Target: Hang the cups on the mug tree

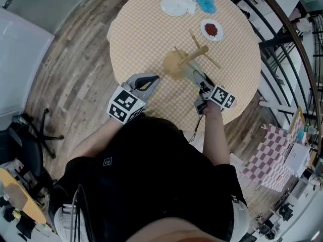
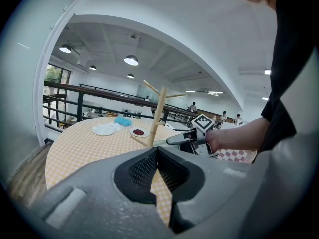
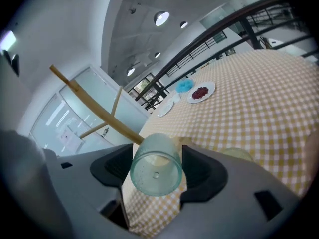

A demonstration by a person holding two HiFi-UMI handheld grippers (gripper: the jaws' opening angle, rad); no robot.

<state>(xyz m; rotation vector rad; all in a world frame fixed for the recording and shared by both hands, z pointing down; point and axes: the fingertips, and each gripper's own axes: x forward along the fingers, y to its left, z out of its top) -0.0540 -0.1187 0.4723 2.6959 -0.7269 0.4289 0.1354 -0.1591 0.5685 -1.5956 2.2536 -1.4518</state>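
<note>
A wooden mug tree (image 1: 191,58) stands near the middle of the round checked table (image 1: 146,29). My right gripper (image 1: 201,79) is shut on a clear pale-green cup (image 3: 155,171), held on its side close against the tree. In the right gripper view the tree's stem (image 3: 94,108) runs down behind the cup, and I cannot tell whether they touch. My left gripper (image 1: 146,82) rests near the table's front edge, left of the tree, its jaws shut with nothing between them. From the left gripper view the tree (image 2: 157,114) stands ahead, with the right gripper (image 2: 185,138) beside it.
At the far side of the table lie a white plate (image 1: 174,6), a blue crumpled thing (image 1: 205,1) and a small dish with red bits (image 1: 211,30). A dark railing (image 1: 287,39) curves along the right. A chair base (image 1: 35,130) stands on the wooden floor at left.
</note>
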